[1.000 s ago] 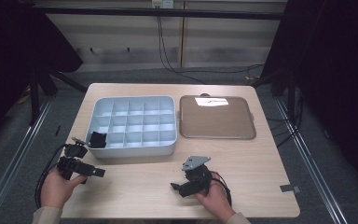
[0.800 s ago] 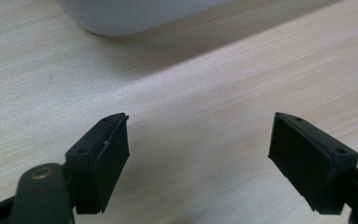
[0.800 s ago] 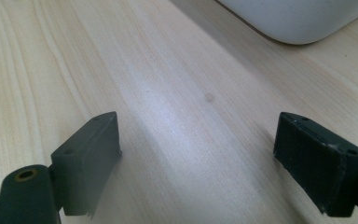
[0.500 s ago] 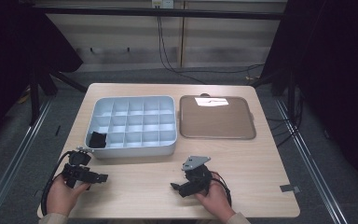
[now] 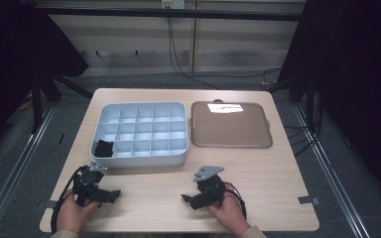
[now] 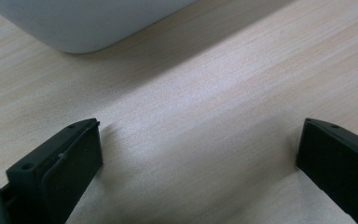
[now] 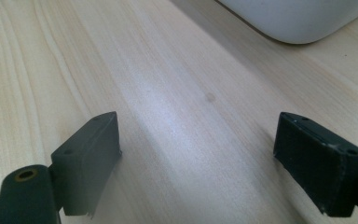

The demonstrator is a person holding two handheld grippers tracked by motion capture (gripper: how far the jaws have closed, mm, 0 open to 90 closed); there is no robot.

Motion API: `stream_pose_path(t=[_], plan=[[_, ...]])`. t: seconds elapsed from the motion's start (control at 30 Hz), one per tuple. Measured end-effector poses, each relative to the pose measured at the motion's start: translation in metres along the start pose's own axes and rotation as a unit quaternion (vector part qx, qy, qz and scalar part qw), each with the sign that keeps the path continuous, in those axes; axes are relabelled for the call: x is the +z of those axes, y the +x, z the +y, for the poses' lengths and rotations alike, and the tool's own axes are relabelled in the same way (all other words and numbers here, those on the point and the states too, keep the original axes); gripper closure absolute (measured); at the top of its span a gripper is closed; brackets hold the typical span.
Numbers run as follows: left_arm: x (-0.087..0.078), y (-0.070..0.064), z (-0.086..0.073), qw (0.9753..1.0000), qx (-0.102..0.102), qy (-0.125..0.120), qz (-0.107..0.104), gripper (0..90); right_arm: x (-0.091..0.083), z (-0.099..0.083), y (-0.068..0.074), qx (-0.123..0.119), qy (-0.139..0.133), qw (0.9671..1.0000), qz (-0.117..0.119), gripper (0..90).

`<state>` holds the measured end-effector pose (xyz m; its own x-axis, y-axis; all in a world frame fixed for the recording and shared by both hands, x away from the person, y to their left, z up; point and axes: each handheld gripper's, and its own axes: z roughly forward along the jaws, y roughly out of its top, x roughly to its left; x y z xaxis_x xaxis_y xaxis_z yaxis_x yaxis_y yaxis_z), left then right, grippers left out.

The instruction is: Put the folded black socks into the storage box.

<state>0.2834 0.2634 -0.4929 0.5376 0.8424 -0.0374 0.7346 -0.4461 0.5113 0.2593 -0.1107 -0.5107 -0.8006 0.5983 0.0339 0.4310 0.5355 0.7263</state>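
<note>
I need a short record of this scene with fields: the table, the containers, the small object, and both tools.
table: light wooden table
organiser: pale blue plastic divided box, left of centre
tray: brown flat tray, right of the box
small object: black item in the box's near-left compartment
left tool: open, holds nothing, near edge
right tool: open, holds nothing, near edge

I count one table. On it sit one white bin at left, split into twenty cells, four rows of five, and one brown tray at right. One black item lies in the near-left cell. I hold two grippers, left gripper and right gripper.
</note>
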Motion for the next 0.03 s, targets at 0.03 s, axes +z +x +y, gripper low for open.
stream_pose_path(t=[0.03], plan=[[-0.0001,0.0006,-0.0004,1.0,-0.002,-0.002,-0.001,0.0,0.0,0.0,0.0,0.0,0.0,1.0,0.0,14.1]])
